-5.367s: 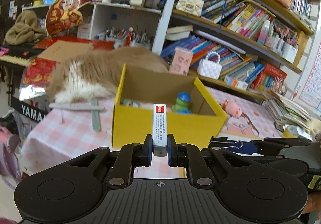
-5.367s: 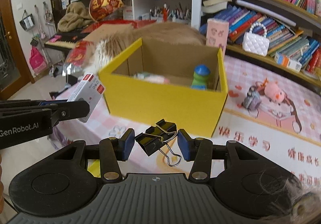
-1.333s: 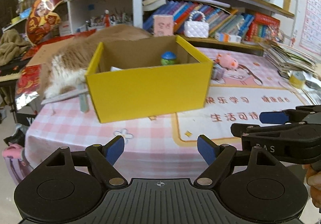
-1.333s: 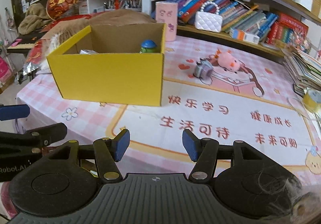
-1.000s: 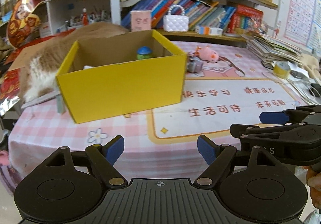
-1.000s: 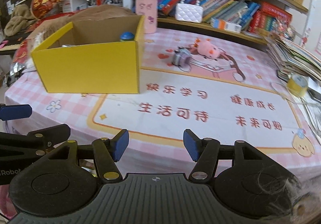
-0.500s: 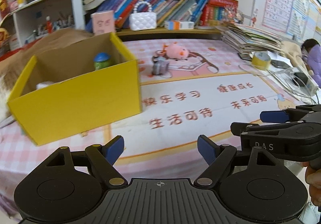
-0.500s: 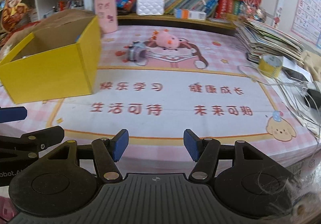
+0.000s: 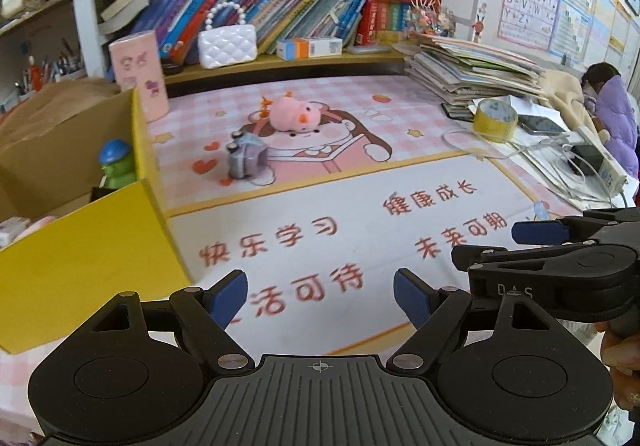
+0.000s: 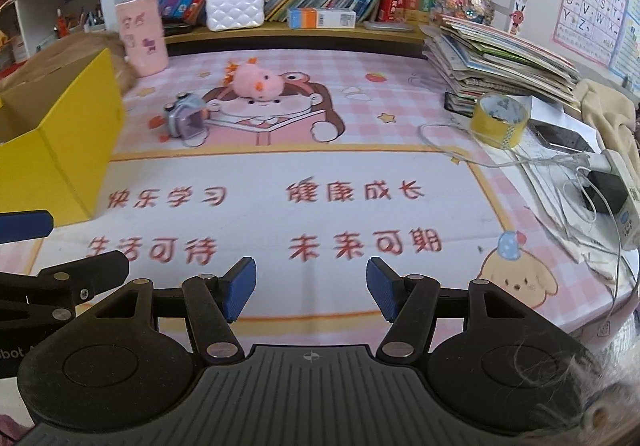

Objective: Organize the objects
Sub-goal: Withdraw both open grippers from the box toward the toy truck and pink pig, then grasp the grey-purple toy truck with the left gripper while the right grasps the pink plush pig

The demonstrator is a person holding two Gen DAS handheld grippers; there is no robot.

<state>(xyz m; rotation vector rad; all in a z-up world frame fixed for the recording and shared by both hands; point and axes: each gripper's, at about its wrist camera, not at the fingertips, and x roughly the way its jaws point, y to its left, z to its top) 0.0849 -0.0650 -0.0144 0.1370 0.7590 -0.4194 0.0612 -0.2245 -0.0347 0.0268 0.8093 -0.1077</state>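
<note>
Both your left gripper (image 9: 320, 296) and right gripper (image 10: 311, 291) stand open and empty, near the table's front edge. The toy camera (image 10: 186, 122) and pink plush (image 10: 256, 82) lie close together, well apart from your fingers, with the yellow box (image 9: 86, 254) on the left. Reach carelessly and you may nudge one while taking the other, or clip the box wall.
</note>
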